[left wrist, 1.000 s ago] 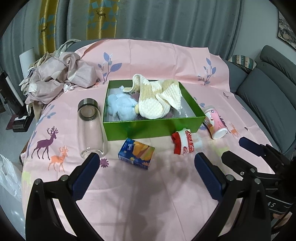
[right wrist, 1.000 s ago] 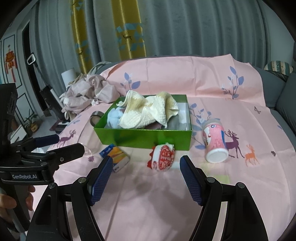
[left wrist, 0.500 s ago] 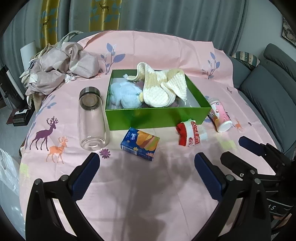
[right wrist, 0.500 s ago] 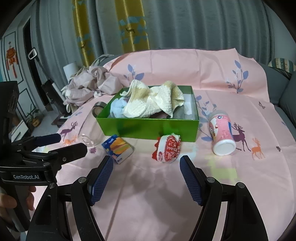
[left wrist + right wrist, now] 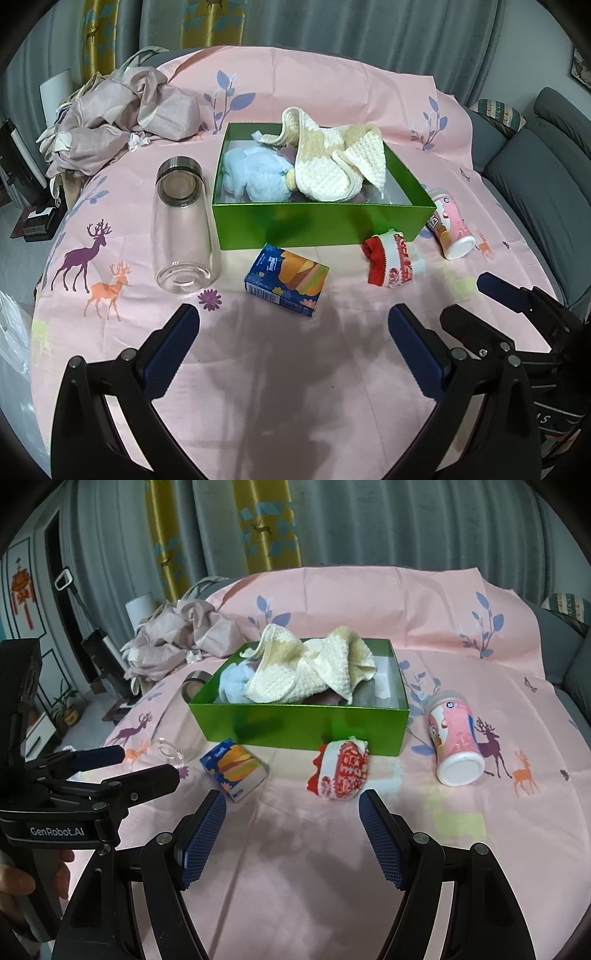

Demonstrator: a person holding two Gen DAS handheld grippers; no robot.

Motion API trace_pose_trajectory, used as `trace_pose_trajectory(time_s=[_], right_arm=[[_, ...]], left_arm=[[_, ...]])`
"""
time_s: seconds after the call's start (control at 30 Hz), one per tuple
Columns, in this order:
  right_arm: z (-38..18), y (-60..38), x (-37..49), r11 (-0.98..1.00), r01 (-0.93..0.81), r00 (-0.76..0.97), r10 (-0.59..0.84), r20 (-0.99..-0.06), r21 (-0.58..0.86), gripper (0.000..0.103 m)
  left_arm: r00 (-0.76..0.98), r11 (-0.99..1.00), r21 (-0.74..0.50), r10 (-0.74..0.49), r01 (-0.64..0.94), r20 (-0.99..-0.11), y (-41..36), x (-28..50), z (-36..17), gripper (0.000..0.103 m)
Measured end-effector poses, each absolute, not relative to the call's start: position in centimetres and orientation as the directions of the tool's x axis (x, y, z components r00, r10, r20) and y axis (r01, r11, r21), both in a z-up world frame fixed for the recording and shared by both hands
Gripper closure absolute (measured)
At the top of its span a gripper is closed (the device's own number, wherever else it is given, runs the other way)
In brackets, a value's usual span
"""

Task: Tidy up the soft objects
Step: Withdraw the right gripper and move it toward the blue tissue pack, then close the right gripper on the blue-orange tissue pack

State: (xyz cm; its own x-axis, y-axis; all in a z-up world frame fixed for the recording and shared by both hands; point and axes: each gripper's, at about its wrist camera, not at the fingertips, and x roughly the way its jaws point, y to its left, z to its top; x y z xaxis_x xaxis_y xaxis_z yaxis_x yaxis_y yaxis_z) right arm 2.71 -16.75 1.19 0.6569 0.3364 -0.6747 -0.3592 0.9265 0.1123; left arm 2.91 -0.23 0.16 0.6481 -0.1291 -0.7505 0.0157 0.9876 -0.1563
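Pink tablecloth (image 5: 295, 867), right claw (image 5: 291, 830) wide, empty

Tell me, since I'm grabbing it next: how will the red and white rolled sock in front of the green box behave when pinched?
The rolled sock looks like knit fabric, so it should squash rather than resist. It is probably light. Its loose red edge suggests it may unroll or flop if gripped off-centre.

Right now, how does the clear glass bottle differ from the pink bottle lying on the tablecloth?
The glass bottle is see-through with a metal band at its far end; the pink bottle is opaque and printed, its white end facing the camera. The glass bottle lies left of the green box; the pink bottle lies at its right. Both lie on their sides on the tablecloth.
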Motion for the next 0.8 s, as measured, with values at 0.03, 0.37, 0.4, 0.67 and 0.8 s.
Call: trace_pose_trajectory(time_s=[0.03,0.37,0.4,0.67,0.8], right_arm=[[1.1,-16.7,2.8,0.927,-0.359,0.656,0.335,-0.677,0.111,0.028],[-1.1,-15.5,3.6,0.923,-0.374,0.625,0.323,-0.711,0.090,0.028],[-1.3,-15.3,3.7,0.921,-0.378,0.618,0.325,-0.716,0.092,0.028],[-4.2,-12.8,4.6,0.892,-0.437,0.545,0.366,-0.754,0.117,0.028],[-5.3,-11.2,5.3,0.877,-0.466,0.517,0.380,-0.767,0.121,0.028]], left_arm=[[0.647,0.987,-0.158,-0.131,0.016,-0.751,-0.2,3.0,0.1,0.001],[0.617,0.959,-0.285,-0.233,0.015,-0.752,2.5,4.1,-2.5,0.001],[0.613,0.952,-0.304,-0.249,0.014,-0.750,2.9,4.1,-2.8,0.001],[0.601,0.901,-0.431,-0.367,0.041,-0.710,4.6,5.3,-5.0,0.003],[0.600,0.905,-0.417,-0.381,0.085,-0.703,4.0,6.8,-5.2,0.012]])
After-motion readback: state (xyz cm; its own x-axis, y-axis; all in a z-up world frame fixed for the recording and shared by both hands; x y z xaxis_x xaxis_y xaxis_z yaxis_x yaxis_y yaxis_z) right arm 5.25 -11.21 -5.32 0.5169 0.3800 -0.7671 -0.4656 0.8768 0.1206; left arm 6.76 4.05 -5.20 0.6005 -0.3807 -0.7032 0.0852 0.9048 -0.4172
